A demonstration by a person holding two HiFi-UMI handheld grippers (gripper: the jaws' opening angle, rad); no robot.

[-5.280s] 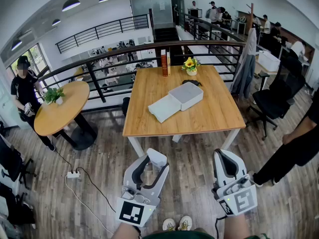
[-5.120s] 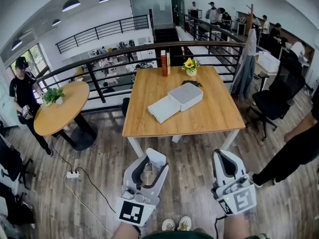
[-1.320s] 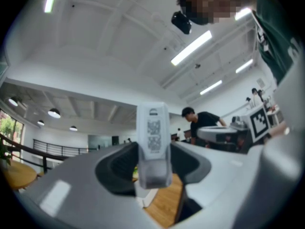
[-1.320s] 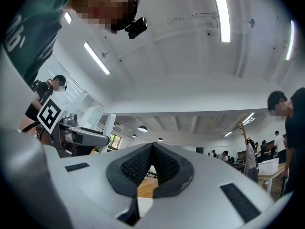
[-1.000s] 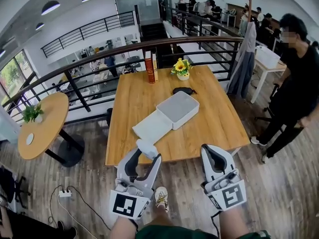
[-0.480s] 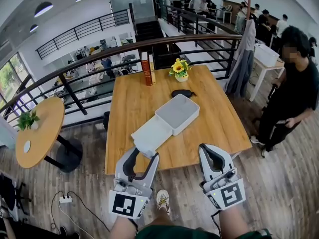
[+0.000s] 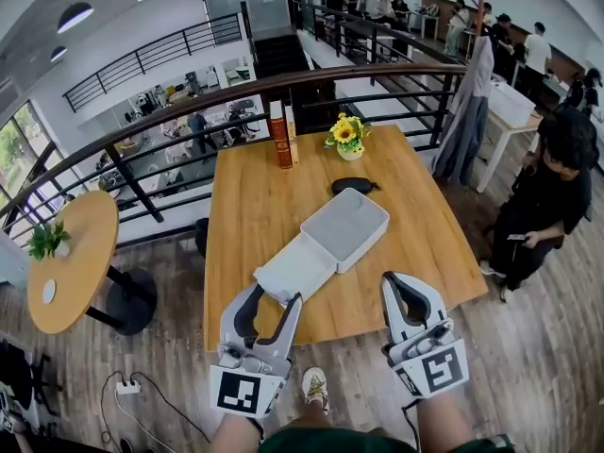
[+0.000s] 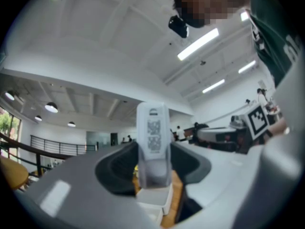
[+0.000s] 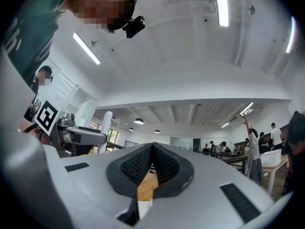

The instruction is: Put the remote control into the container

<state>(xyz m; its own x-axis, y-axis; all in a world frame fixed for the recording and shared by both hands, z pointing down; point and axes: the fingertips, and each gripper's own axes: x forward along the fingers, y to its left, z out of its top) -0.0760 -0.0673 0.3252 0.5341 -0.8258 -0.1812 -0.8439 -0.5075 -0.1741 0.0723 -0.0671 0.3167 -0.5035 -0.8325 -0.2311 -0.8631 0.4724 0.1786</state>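
A white remote control [image 8: 152, 144] stands upright between the jaws of my left gripper [image 8: 152, 163], which is shut on it. In the head view the left gripper [image 7: 275, 297] hovers at the near edge of the wooden table [image 7: 245, 215], just before the flat white lid [image 7: 294, 270]. The open white container [image 7: 345, 226] lies behind that lid, mid-table. My right gripper [image 7: 408, 291] hangs at the same near edge, right of the lid. Its jaws meet at the tip in the right gripper view [image 9: 152, 149], with nothing held.
A black oval object [image 7: 351, 185] lies behind the container. Books [image 7: 280, 135] and a pot of yellow flowers [image 7: 344, 136] stand at the far edge by a railing [image 7: 170, 111]. A person [image 7: 545, 196] stands right of the table. A round table [image 7: 71, 253] is at left.
Both grippers have come forward level to the table's near edge, the remote still in the left one. The person at right has stepped back and bent over.
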